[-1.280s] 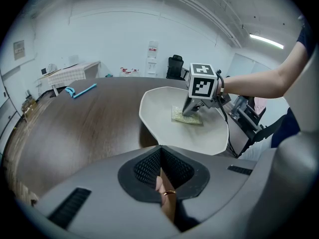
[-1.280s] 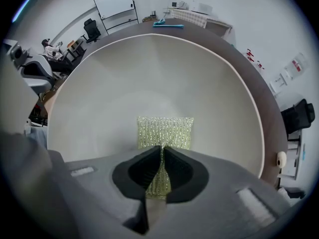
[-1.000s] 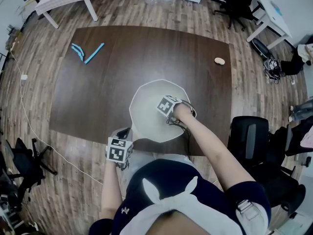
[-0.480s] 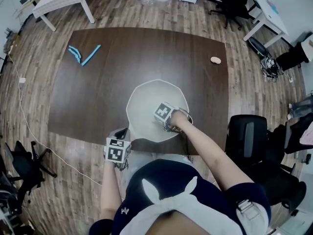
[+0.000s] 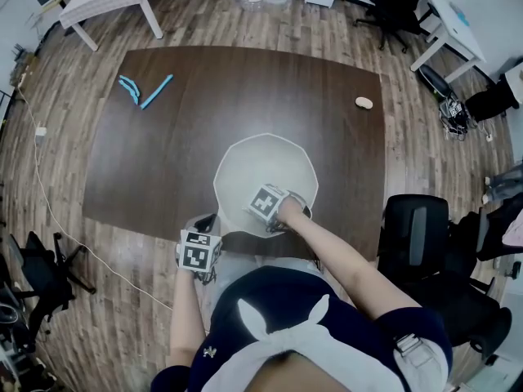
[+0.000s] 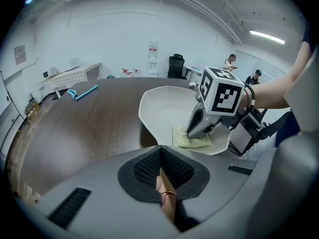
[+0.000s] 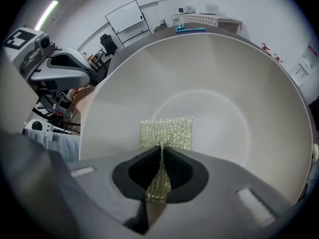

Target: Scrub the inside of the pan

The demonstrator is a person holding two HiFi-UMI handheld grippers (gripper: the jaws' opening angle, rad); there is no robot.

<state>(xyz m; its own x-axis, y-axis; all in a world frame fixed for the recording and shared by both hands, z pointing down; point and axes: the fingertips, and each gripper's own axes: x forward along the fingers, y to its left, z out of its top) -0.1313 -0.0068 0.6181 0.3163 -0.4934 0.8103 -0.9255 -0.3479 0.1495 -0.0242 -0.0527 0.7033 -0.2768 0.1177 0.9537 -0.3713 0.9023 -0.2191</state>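
Your right gripper (image 7: 160,149) has its jaws pressed together on a yellow-green mesh scrubber (image 7: 167,132). One edge of it is bunched up in the slot between them. The rest fans out flat just beyond the tips and lies on the floor of the pan (image 7: 249,83). The pan's white wall rises all round these jaws, and its flat bottom circle sits ahead of the tips, slightly to their right. Past the far rim, well ahead of the jaws, two blue strips (image 7: 189,29) lie on the table (image 7: 149,36).

Your left gripper (image 6: 160,153) has its jaws closed on the pan's handle (image 6: 167,195), a tan stem with a gold band that shows in the gap between them. Straight ahead of these tips the pan narrows towards them. The right gripper stands inside the pan, ahead and to the right, tips down on the scrubber. Left of the jaws there is only dark tabletop, with the blue strips far ahead on that side. Beyond the table's far edge stands a black chair (image 6: 175,66).

From the head view, the pan sits at the table's near edge, close to your body. A small tan lump (image 5: 365,102) lies well apart from both grippers, far ahead and to the right.
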